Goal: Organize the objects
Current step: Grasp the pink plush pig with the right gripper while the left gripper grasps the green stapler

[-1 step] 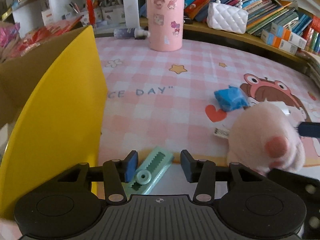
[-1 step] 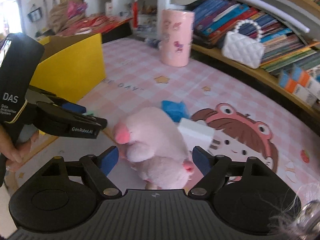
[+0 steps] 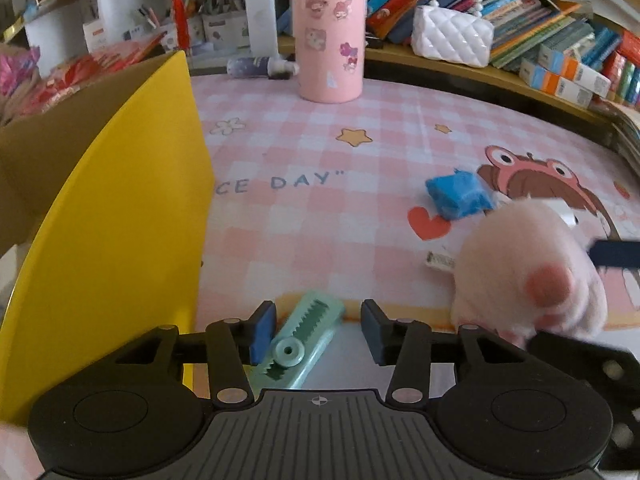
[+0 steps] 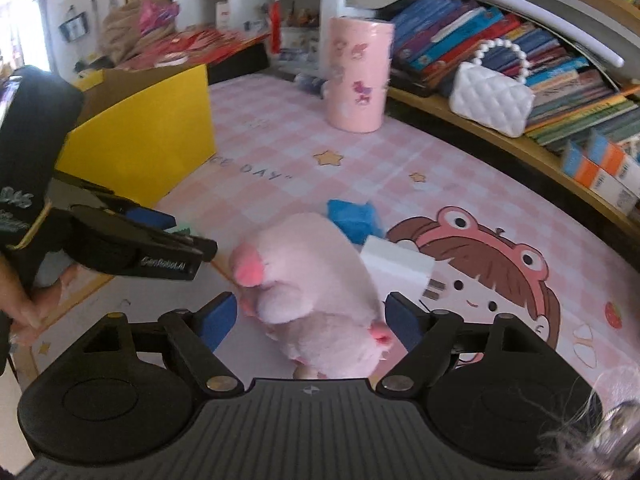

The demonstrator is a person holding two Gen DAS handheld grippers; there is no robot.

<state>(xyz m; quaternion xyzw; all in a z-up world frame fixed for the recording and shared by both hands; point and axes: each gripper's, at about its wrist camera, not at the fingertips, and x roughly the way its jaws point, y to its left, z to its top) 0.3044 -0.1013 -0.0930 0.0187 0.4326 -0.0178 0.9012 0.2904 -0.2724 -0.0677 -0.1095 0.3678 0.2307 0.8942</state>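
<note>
Right wrist view: plush [image 4: 316, 280] lies on the mat [image 4: 460, 176] between the right gripper's [image 4: 310, 318] wide-open jaws, neither pad clearly pressing it. Left gripper [image 3: 318, 330] stands open over a green cutter [image 3: 298, 344], beside the yellow box [image 3: 120, 216]. Blue packet [image 3: 458, 196] lies beyond the plush.

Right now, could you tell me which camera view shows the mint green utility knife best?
The left wrist view: the mint green utility knife lies between open jaws, slider and teeth visible. The right wrist view shows only a green sliver behind the left gripper.
</note>
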